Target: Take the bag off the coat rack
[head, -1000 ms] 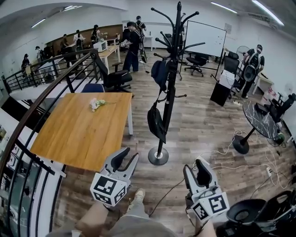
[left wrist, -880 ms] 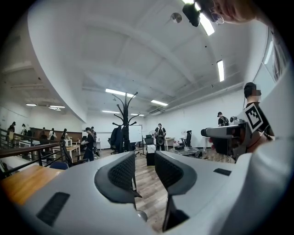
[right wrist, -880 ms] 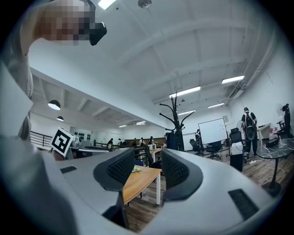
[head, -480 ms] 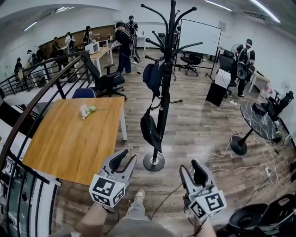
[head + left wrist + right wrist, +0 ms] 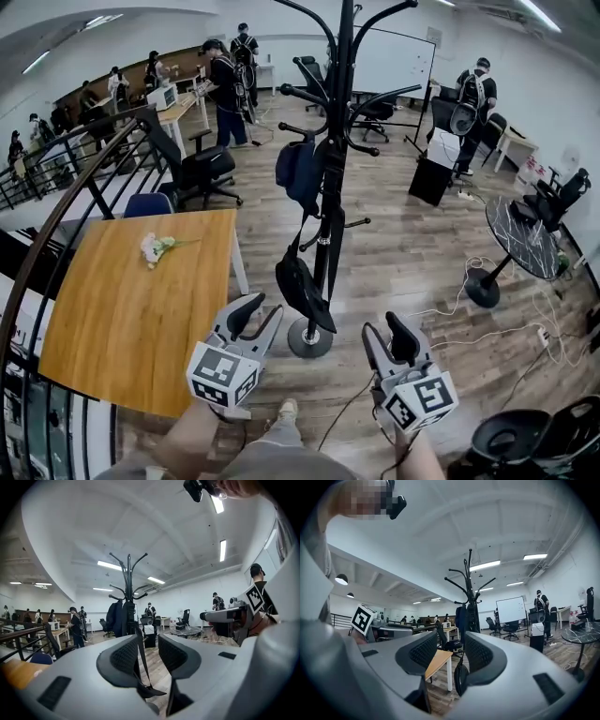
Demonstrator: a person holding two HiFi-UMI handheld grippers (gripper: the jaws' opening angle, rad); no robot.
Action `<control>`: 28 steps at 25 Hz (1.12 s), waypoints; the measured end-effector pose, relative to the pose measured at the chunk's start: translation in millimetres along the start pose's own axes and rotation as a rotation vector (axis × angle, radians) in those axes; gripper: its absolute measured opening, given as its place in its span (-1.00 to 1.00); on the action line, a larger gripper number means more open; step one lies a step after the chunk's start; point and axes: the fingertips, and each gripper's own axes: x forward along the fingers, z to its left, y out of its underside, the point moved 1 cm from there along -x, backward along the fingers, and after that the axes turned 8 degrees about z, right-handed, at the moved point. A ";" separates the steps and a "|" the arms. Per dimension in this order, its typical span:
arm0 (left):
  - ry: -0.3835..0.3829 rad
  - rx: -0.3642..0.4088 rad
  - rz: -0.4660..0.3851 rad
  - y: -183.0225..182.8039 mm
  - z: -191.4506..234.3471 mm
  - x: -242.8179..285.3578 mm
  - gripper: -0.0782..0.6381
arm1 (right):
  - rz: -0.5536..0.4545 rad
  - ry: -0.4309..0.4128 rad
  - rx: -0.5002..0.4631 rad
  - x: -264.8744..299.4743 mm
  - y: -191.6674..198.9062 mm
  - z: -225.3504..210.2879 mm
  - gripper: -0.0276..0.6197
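Wood-plank floor (image 5: pixel 412 244), wooden table (image 5: pixel 131 309), black railing (image 5: pixel 136 114), whiteboard (image 5: pixel 398 61), perhaps marble-topped round table (image 5: pixel 525 239).

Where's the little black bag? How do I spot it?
Find the tall black coat rack beside the wooden table. The black bag hangs low on its pole, near the base. The only other bag, a dark blue backpack, hangs higher.

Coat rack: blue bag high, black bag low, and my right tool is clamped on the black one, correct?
No: the right tool is open and empty, short of the black bag; see the right gripper view. The blue bag high, black bag low on the coat rack: correct.
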 end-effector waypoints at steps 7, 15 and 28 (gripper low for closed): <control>0.071 0.028 -0.013 -23.4 58.1 88.0 -0.38 | 0.009 0.030 -0.013 90.0 -19.7 -30.9 -0.35; 0.113 0.063 -0.012 -40.9 104.2 174.3 -0.30 | 0.011 0.056 -0.071 178.4 -47.2 -67.5 -0.32; 0.131 0.014 0.133 8.6 122.1 285.6 -0.21 | 0.095 -0.007 -0.025 283.5 -18.7 -118.1 -0.23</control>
